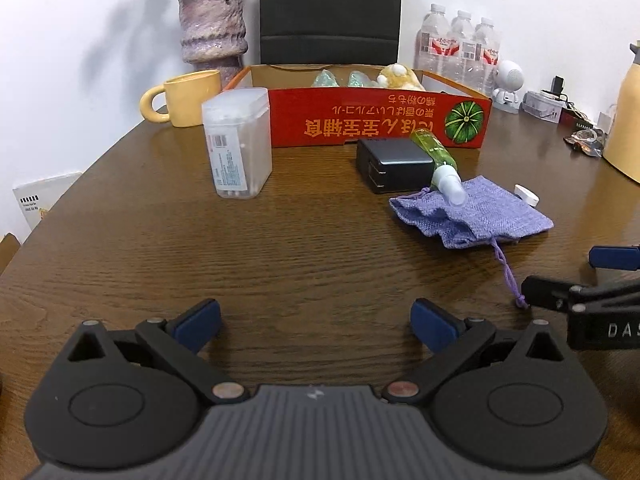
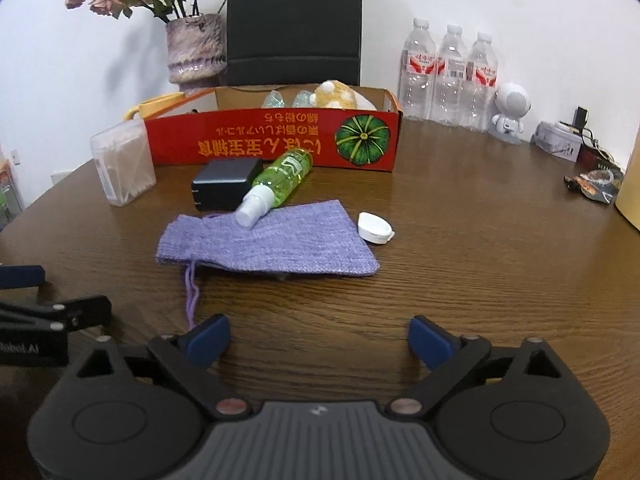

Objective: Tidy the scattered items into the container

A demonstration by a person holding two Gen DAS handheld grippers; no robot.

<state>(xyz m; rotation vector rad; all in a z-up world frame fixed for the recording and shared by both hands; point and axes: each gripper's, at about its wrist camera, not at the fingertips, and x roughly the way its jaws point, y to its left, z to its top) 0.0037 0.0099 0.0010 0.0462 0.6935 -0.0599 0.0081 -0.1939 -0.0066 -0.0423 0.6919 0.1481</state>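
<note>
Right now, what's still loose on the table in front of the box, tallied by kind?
Cotton swab box: 1
Black charger: 1
Green spray bottle: 1
Purple drawstring pouch: 1
White cap: 1
Total: 5

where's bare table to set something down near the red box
Bare wood lies right of the red cardboard box, past the small white case, and between both open grippers and the purple knitted pouch. Crowded: black charger, green spray bottle.
</note>
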